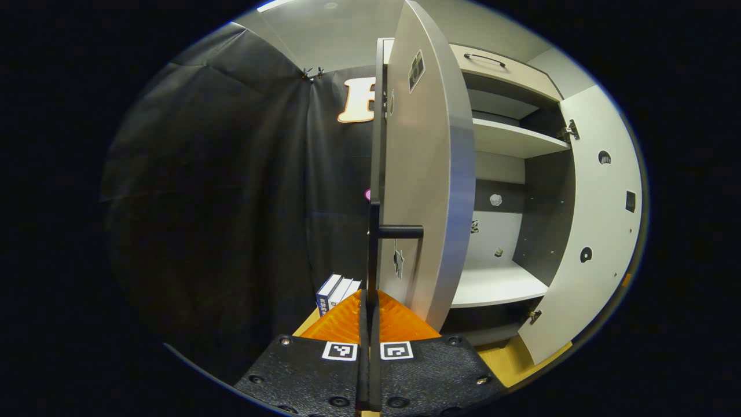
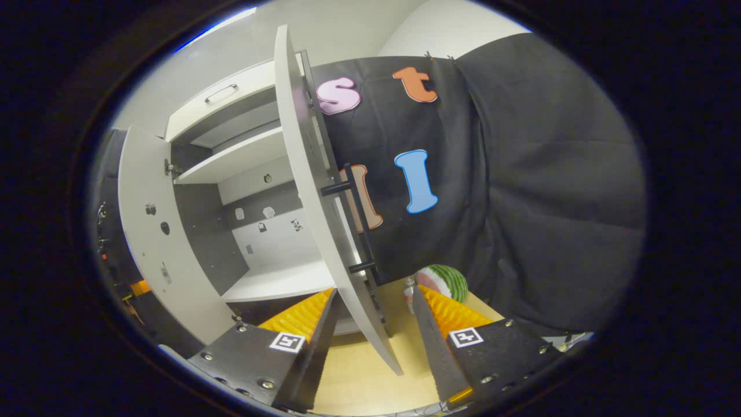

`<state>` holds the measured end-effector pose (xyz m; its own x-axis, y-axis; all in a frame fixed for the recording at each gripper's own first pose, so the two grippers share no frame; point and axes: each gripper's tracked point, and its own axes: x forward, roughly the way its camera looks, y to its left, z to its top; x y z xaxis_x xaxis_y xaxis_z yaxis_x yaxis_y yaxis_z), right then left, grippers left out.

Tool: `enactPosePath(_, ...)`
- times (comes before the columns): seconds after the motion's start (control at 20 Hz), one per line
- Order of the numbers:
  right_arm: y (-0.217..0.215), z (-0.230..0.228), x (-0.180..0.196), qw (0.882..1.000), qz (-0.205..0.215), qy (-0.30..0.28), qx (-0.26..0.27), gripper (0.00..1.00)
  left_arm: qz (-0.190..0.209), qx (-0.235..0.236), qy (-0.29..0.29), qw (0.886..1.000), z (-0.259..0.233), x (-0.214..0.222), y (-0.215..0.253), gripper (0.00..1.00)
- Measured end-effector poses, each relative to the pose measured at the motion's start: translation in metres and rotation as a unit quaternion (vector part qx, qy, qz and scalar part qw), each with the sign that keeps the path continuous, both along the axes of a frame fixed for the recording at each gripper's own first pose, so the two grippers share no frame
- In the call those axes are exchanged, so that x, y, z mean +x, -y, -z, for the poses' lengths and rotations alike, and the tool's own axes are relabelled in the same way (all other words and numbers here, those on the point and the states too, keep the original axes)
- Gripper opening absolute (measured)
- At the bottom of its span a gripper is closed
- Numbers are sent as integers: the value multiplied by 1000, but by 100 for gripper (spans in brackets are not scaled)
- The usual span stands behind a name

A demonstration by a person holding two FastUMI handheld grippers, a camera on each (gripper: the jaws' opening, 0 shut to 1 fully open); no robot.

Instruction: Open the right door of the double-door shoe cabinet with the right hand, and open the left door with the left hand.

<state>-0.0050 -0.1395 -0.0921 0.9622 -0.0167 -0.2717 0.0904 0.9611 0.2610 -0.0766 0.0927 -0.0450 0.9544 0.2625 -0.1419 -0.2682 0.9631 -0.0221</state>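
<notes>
Both cabinet doors swung open. In left gripper view: left gripper fingers closed tight on the vertical bar handle of the left door, bar running down into the seam between the fingers, door edge-on just to the right of it. Past the door, shoe cabinet interior exposed: upper shelf, lower shelf, drawer front with a small handle above. Right door standing wide open at far right, hinges visible on its inner edge. Boxes upright on the worktop beside the left door's foot, against the black cloth. In right gripper view: right gripper fingers spread apart, gripping nothing, right door edge passing between them without visible contact on either side. Its bar handle above the fingers, on the door's outer face, untouched. Cabinet interior and left door visible to the left. Watermelon on the worktop beyond the right finger, near the cloth; small bottle-like item next to it, too small to identify.
</notes>
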Motion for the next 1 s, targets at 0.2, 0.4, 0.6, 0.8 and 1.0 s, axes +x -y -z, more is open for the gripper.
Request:
enactPosePath(0.2,-2,3,2,1000,-3,-3,0,75,3,-6,1,1000,0,-2,-7,1)
enactPosePath(0.4,-3,7,3,1000,-6,-6,6,75,11,4,9,1000,-2,-1,-11,1)
enactPosePath(0.6,-2,6,3,1000,-9,-6,-4,75,29,-15,17,999,-1,-3,-19,3)
enactPosePath(0.8,-4,4,1,1000,-13,-5,-8,75,41,-35,18,998,0,-5,-28,4)
enactPosePath(1.0,-3,-7,-6,1000,-10,3,-28,75,24,-69,13,997,2,-15,-32,6)
